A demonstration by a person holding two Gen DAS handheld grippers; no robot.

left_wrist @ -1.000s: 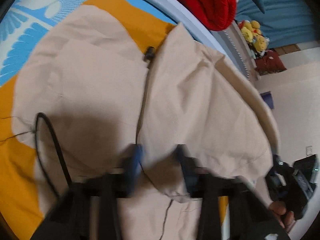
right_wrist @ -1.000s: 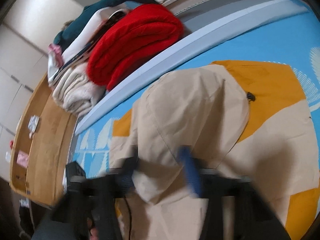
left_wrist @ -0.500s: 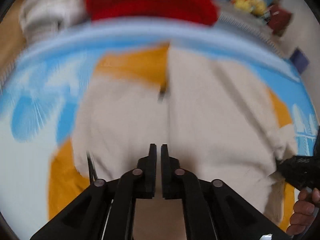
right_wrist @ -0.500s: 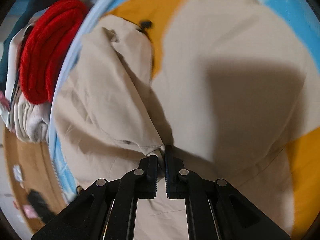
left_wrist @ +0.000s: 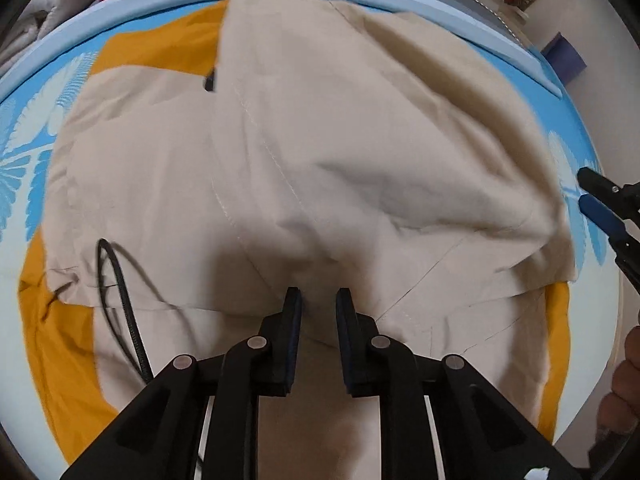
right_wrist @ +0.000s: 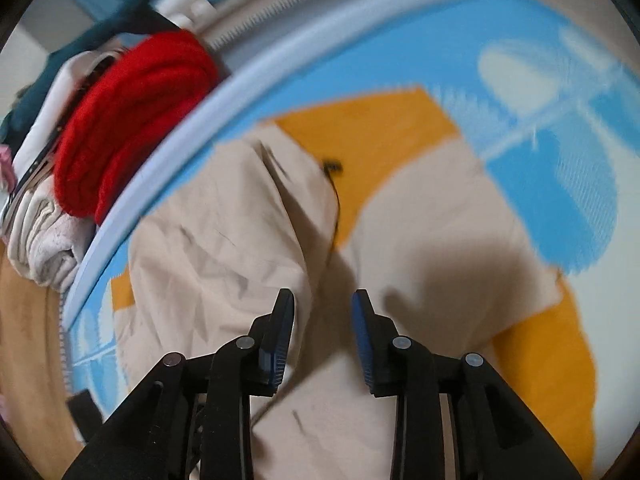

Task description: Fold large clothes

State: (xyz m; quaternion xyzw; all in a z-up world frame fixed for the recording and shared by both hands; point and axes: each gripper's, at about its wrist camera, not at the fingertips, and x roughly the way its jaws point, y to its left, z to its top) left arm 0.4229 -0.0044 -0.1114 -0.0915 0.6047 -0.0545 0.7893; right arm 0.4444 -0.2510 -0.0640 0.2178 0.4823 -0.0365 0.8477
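Observation:
A large beige and orange garment (left_wrist: 320, 152) lies spread on a blue and white patterned mat (left_wrist: 36, 128), with a beige flap (right_wrist: 216, 240) folded over its middle. My left gripper (left_wrist: 318, 296) points down at the flap's near edge. Its jaws are opening with a narrow gap, and no cloth is pinched between the pads. My right gripper (right_wrist: 323, 300) hovers over the flap's edge. Its jaws are also opening and hold nothing. The right gripper's fingers (left_wrist: 598, 216) show at the right edge of the left wrist view. A black drawstring (left_wrist: 120, 300) loops across the cloth.
A red knitted item (right_wrist: 132, 120) and stacked folded towels (right_wrist: 44, 248) lie beyond the mat's pale blue rim (left_wrist: 120, 12). Wooden floor (right_wrist: 28, 340) shows to the left. A person's hand (left_wrist: 624, 380) is at the right edge. A black toggle (right_wrist: 332, 166) sits by the orange panel.
Both pairs of jaws were shut half a second ago and now stand parted. The right has let go of the beige flap edge. Both views have swung across the garment.

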